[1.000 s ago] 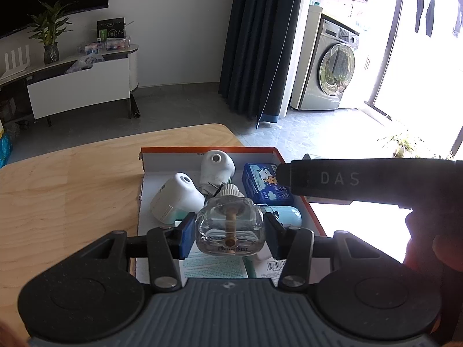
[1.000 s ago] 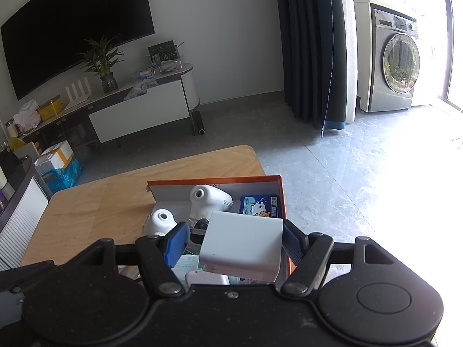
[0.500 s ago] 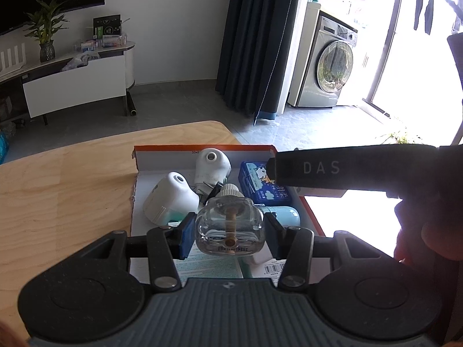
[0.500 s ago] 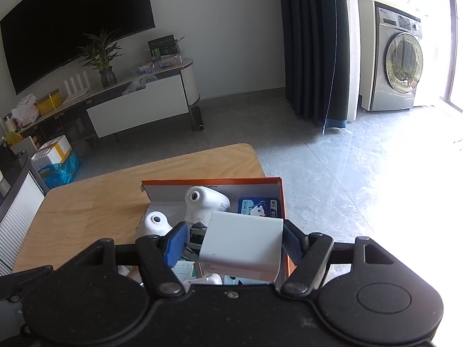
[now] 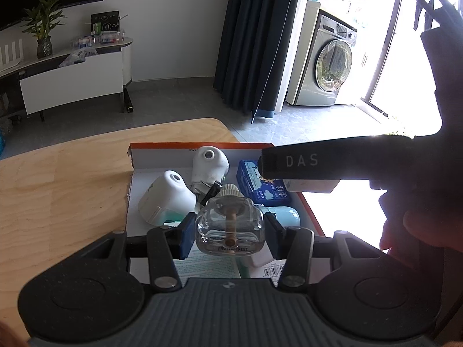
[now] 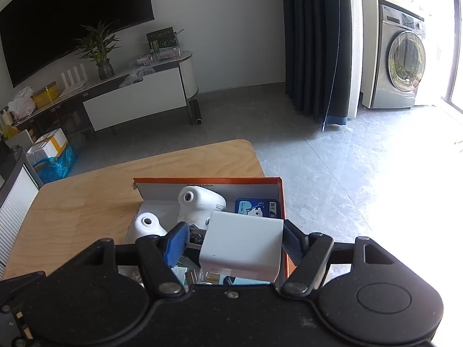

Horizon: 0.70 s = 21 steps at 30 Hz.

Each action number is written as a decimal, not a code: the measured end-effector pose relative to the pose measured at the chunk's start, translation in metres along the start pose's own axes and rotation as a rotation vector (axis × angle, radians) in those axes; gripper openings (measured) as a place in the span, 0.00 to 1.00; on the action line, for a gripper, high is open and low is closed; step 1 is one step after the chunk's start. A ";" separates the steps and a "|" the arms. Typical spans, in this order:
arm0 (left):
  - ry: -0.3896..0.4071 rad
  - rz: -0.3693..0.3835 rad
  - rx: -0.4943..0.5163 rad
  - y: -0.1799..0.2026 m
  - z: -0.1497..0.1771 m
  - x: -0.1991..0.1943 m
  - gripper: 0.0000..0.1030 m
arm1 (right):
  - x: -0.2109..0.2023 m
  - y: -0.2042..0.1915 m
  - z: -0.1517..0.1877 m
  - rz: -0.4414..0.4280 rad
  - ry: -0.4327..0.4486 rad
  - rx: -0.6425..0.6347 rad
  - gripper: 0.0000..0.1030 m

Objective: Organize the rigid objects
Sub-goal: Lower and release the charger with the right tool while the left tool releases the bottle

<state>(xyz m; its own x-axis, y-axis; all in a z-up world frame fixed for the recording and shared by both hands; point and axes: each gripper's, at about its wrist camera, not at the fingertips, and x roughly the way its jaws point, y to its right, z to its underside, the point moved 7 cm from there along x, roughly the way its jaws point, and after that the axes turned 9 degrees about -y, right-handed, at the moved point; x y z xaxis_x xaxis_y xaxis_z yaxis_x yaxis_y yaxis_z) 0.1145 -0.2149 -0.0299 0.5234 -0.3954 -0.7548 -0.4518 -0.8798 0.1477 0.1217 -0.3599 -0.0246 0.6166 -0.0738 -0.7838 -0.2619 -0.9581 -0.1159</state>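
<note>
My left gripper (image 5: 230, 232) is clamped on a clear glass bottle (image 5: 230, 230) with a wick inside, held above the near end of the orange-rimmed box (image 5: 202, 145). My right gripper (image 6: 235, 244) grips a white block (image 6: 241, 247) over the same box's right side. In the box lie two white domed plug-ins (image 5: 166, 199), one at its far wall, and a blue packet (image 5: 262, 186) right of them.
</note>
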 end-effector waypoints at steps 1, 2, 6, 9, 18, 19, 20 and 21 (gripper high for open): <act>-0.001 0.001 -0.001 0.000 0.000 0.001 0.48 | 0.003 0.000 -0.001 0.002 -0.004 -0.001 0.80; -0.001 0.001 -0.001 0.000 0.000 0.001 0.48 | 0.006 0.000 -0.003 0.003 -0.008 -0.002 0.80; 0.000 0.001 -0.001 -0.001 -0.001 0.003 0.48 | 0.016 0.001 -0.007 0.001 -0.022 -0.001 0.80; -0.005 0.002 -0.002 -0.001 -0.001 0.005 0.48 | 0.021 0.000 -0.009 0.002 -0.028 -0.006 0.80; -0.017 0.008 0.002 0.001 -0.001 0.011 0.48 | 0.027 0.001 -0.023 -0.042 0.009 0.003 0.81; -0.019 0.010 0.002 0.001 0.000 0.012 0.48 | 0.025 0.001 -0.024 -0.053 0.018 0.003 0.81; -0.020 0.009 0.003 0.001 0.000 0.011 0.48 | 0.022 0.002 -0.025 -0.060 0.029 0.003 0.81; -0.022 0.009 0.002 0.001 0.000 0.012 0.48 | 0.019 0.003 -0.026 -0.053 0.036 0.003 0.81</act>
<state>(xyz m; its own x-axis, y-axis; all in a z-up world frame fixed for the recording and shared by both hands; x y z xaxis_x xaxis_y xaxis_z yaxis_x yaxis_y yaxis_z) 0.1206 -0.2202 -0.0387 0.5034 -0.3979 -0.7670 -0.4583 -0.8755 0.1533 0.1521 -0.3715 -0.0237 0.6560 -0.0328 -0.7541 -0.2300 -0.9602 -0.1582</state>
